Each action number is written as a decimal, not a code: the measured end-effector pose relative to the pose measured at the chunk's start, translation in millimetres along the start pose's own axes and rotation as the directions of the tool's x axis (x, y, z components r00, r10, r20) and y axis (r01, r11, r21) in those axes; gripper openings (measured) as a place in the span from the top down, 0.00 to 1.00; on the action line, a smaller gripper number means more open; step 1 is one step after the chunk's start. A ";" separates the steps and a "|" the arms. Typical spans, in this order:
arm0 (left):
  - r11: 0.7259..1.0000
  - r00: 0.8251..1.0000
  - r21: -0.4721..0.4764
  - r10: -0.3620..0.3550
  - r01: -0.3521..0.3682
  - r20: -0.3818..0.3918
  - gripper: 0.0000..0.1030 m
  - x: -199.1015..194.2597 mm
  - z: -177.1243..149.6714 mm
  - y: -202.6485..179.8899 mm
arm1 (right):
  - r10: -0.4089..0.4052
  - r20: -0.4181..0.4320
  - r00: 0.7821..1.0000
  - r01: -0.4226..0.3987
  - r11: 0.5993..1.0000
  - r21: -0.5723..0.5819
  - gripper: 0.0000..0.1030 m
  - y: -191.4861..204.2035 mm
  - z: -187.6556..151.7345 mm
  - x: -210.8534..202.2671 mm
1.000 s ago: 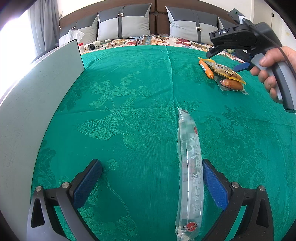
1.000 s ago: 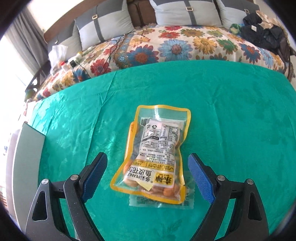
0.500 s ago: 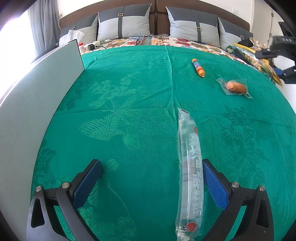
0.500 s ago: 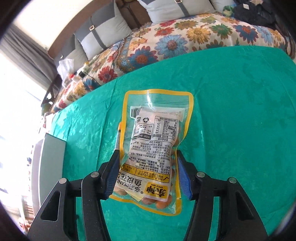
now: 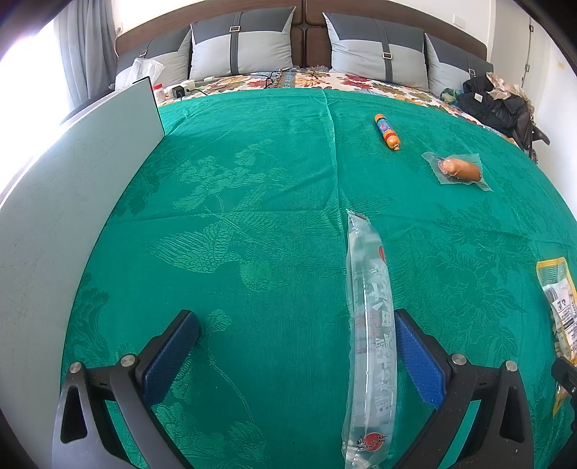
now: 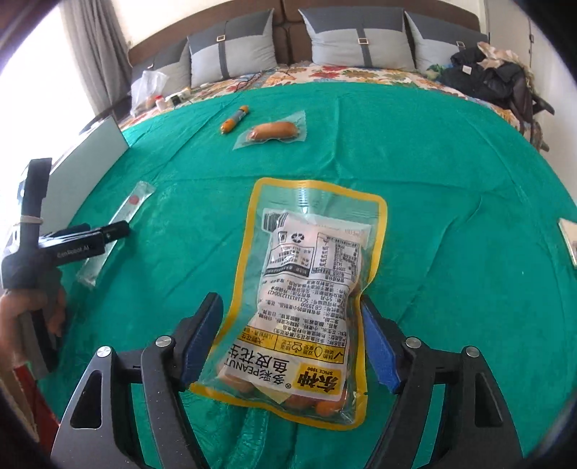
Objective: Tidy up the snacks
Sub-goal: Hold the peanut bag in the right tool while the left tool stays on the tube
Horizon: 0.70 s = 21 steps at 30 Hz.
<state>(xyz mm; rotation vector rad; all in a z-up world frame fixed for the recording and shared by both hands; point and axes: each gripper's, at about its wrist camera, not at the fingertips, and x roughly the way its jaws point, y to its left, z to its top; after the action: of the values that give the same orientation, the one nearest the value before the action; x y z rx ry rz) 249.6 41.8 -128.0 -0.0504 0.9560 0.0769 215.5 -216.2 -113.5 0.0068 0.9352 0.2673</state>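
the right gripper (image 6: 290, 339) squeezes the yellow peanut bag (image 6: 306, 299) between its two blue pads, above the green cloth (image 6: 432, 162). the left gripper (image 5: 295, 355) is wide apart, and the long clear packet (image 5: 368, 339) lies on the cloth just beside its right pad.

A green patterned cloth (image 5: 252, 202) is covering the surface. Beyond it, a floral bedspread (image 6: 324, 74) is lying across the bed, with grey pillows (image 5: 245, 47) leaning against a brown headboard (image 5: 306, 14). Daylight is pouring past the grey curtain (image 5: 83, 43) at the left. Dark clothes (image 6: 483, 75) are lying piled at the right, near the white wall (image 5: 512, 39).
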 end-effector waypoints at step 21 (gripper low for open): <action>1.000 1.000 0.000 0.000 0.000 0.000 0.00 -0.7 -0.7 -0.6 | -0.062 0.004 0.998 0.062 0.992 -0.109 0.12 16.3 -9.5 7.7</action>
<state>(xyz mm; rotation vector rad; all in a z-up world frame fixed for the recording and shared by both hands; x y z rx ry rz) 248.7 41.1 -127.8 -0.0508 0.9556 0.0771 208.6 -199.8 -123.3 -0.1228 0.9181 0.2600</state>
